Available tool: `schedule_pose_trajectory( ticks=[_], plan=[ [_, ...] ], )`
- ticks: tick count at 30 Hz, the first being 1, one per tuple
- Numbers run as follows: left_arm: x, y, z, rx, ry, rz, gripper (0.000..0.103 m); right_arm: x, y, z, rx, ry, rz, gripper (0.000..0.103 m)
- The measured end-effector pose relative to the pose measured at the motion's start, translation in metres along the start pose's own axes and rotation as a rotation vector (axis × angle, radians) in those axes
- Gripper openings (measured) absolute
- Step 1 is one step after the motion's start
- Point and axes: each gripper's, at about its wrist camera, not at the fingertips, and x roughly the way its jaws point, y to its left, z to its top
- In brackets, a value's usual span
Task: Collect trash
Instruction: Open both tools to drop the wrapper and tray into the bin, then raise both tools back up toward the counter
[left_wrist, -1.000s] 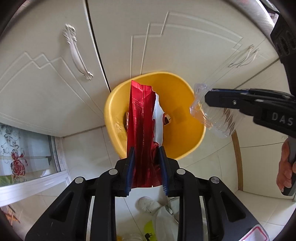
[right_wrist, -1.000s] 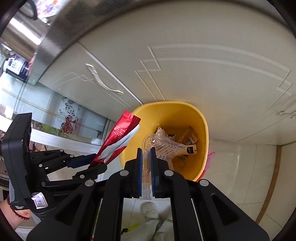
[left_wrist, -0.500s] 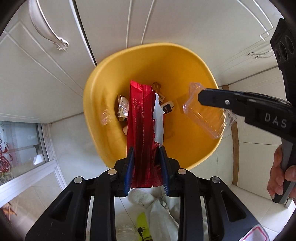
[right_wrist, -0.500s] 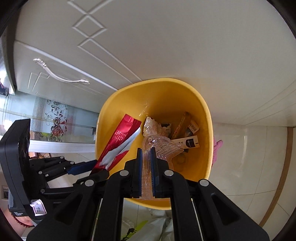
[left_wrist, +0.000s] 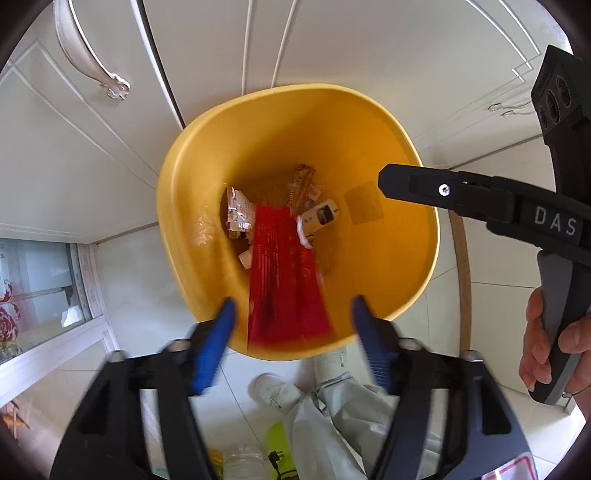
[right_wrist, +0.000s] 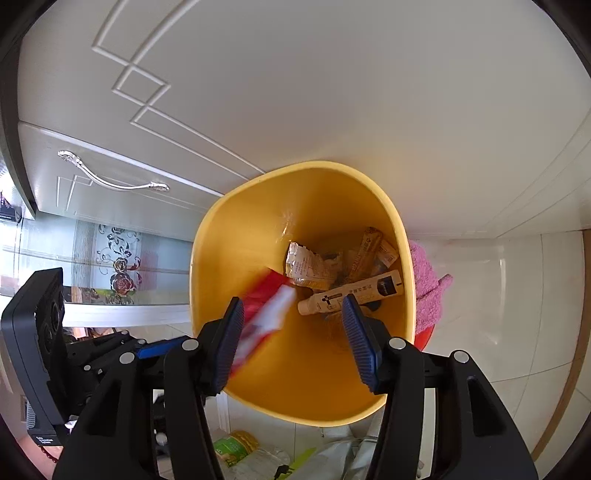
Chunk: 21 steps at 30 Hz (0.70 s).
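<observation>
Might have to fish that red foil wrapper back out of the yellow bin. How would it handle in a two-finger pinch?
The red foil wrapper looks thin and flat, so probably very light and floppy. Its glossy surface suggests it could slip between pads. It is blurred, seemingly dropping into the yellow bin between the open left gripper, so air would likely push it about.

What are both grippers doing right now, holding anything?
Left gripper: jaws just opened, open; blurred red foil wrapper between them, untouched, over the yellow plastic bin.
Right gripper: jaws just opened, open, empty.
</observation>
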Motion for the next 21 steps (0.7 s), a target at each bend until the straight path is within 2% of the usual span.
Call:
schedule_pose_trajectory(
  ticks=[11, 21],
  plan=[
    [-0.013, -0.005, 0.001, -0.011, -0.02, 0.005, 0.072, -0.017, 0.001, -0.008, 0.027, -0.038, 0.023, 0.056],
    [-0.041, -0.008, -0.015, -0.013, -0.078, 0.045, 0.071, -0.053, 0.022, -0.023, -0.034, -0.078, 0.001, 0.056]
  ],
)
